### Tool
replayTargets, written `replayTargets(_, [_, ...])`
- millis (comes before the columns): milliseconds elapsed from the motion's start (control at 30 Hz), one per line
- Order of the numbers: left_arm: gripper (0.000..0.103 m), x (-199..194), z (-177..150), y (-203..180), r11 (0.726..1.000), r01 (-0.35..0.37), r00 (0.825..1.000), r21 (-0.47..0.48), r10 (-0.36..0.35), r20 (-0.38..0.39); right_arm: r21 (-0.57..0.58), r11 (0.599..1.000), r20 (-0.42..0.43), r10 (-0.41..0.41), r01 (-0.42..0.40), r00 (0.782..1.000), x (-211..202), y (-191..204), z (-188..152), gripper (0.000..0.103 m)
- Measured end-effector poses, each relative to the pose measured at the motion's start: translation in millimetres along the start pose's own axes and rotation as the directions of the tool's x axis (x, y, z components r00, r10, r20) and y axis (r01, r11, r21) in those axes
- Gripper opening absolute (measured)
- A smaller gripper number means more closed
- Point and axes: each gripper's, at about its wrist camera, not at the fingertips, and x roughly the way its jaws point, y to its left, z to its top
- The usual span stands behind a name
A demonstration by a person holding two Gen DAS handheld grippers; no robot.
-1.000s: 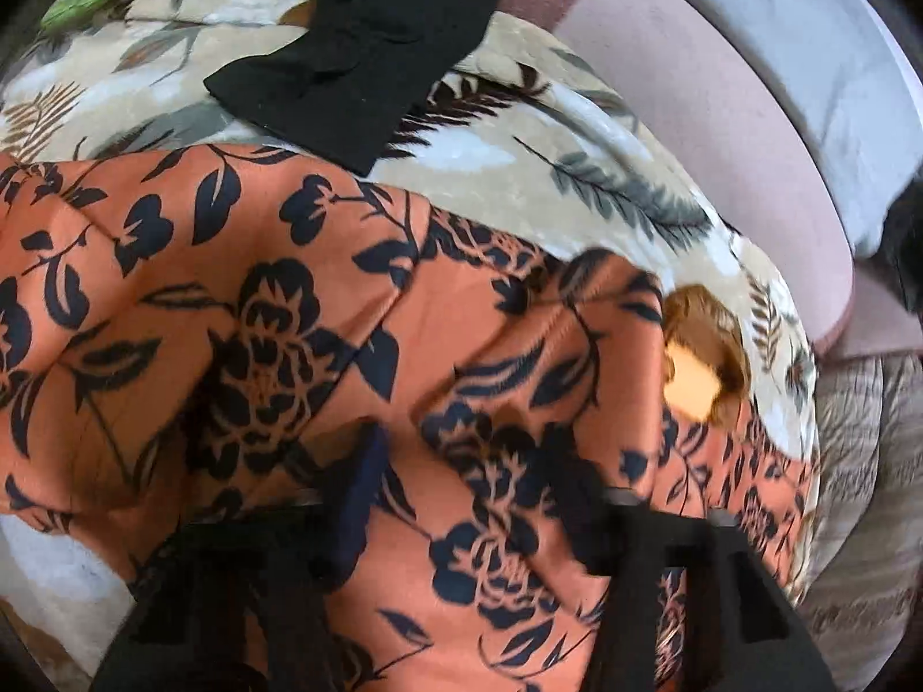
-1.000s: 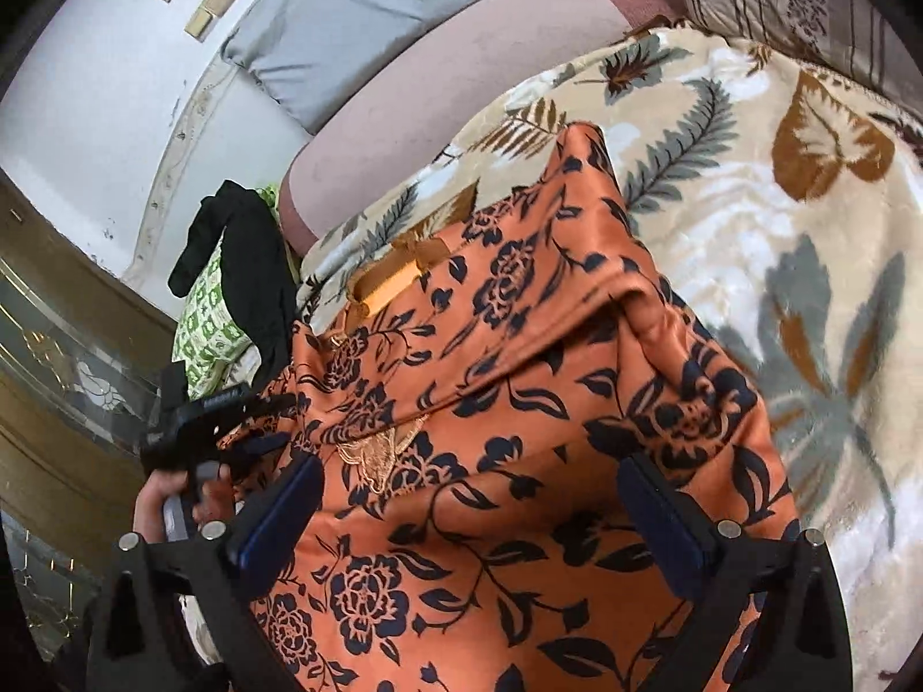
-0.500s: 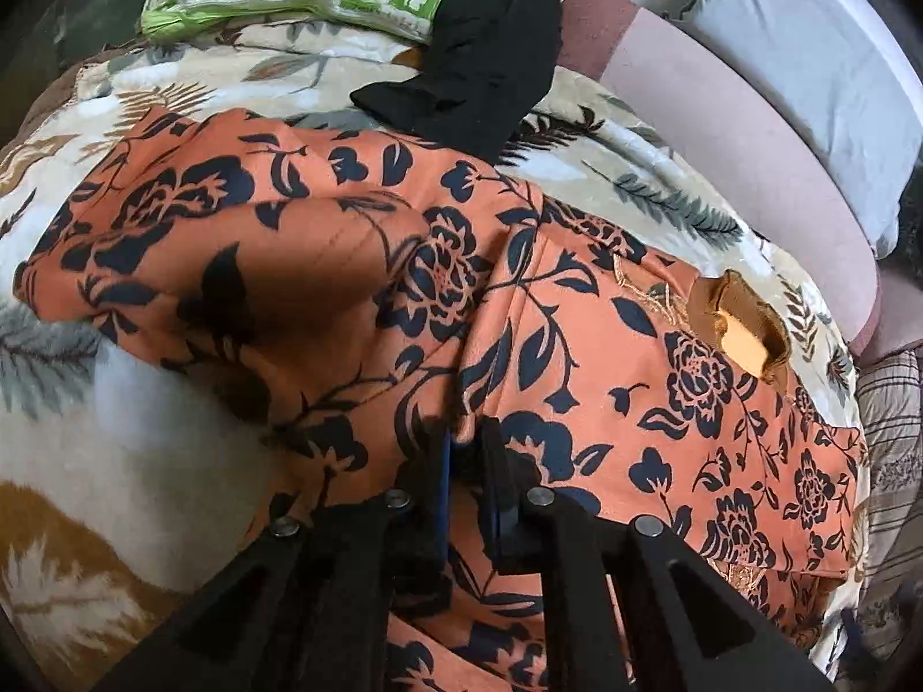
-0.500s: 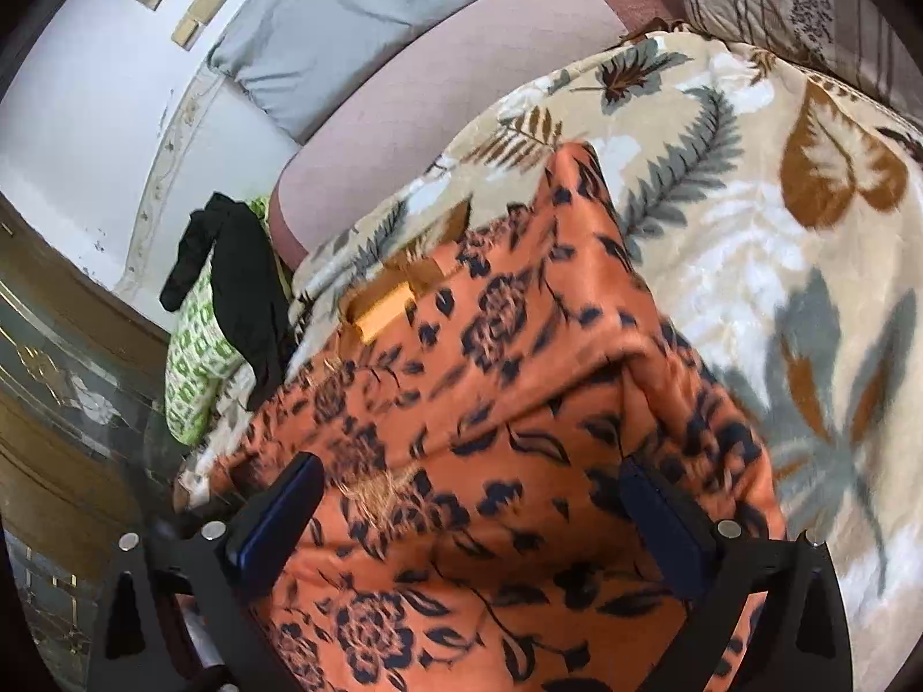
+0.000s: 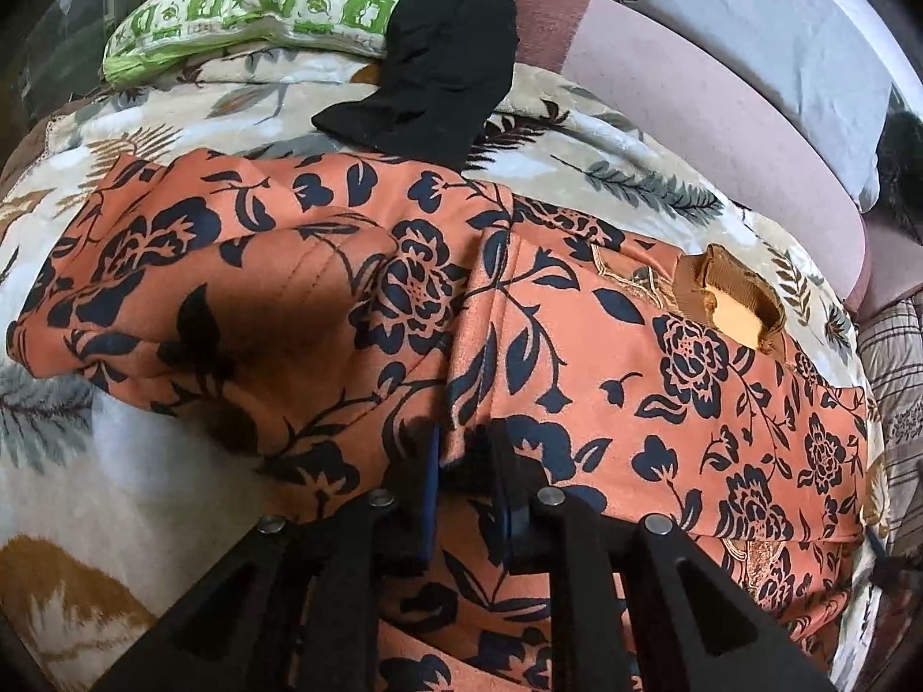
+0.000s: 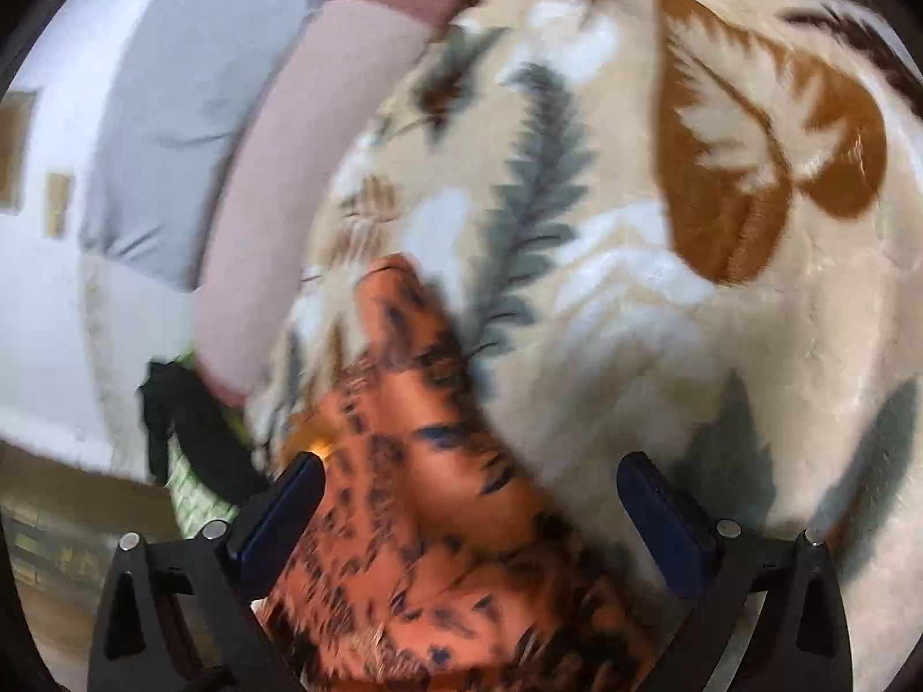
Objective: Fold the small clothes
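Now the left gripper (image 5: 464, 455), its jaws just easing apart around a fold of the orange garment (image 5: 577, 346), should be released fully before lifting; the right gripper (image 6: 470, 504), spread wide and empty, could next be sent toward the sleeve at nine o'clock.

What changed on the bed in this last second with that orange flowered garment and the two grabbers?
The left gripper, pinching a fold of the orange black-flowered garment, has just begun opening its jaws, cloth still between them. More of the garment shows spread flat on the leaf-patterned blanket. The right gripper, jaws wide and empty, has swung away, so its view is blurred and mostly blanket. The black cloth stayed on the green checked pillow.
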Motion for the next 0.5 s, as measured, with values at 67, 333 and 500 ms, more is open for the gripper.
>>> replayTargets(67, [0.017, -0.2, 0.4, -2.4, 1.0, -0.004, 1.0, 0.008, 0.004, 0.006, -0.088, 0.995, 0.016, 0.057, -0.055, 0.998, -4.8, 28.5, 3.0, 0.102])
replayTargets(333, [0.026, 0.9, 0.3, -1.2, 0.999, 0.021, 1.0, 0.032, -0.021, 0.01, 0.057, 0.99, -0.168, 0.138, -0.13, 0.976, 81.3, -3.8, 34.9, 0.1])
replayTargets(500, [0.029, 3.4, -2.0, -6.5, 0.997, -0.002, 0.999, 0.08, -0.002, 0.046, -0.067, 0.958, -0.121, 0.27, -0.279, 0.955, 52.0, 42.8, 41.0, 0.103])
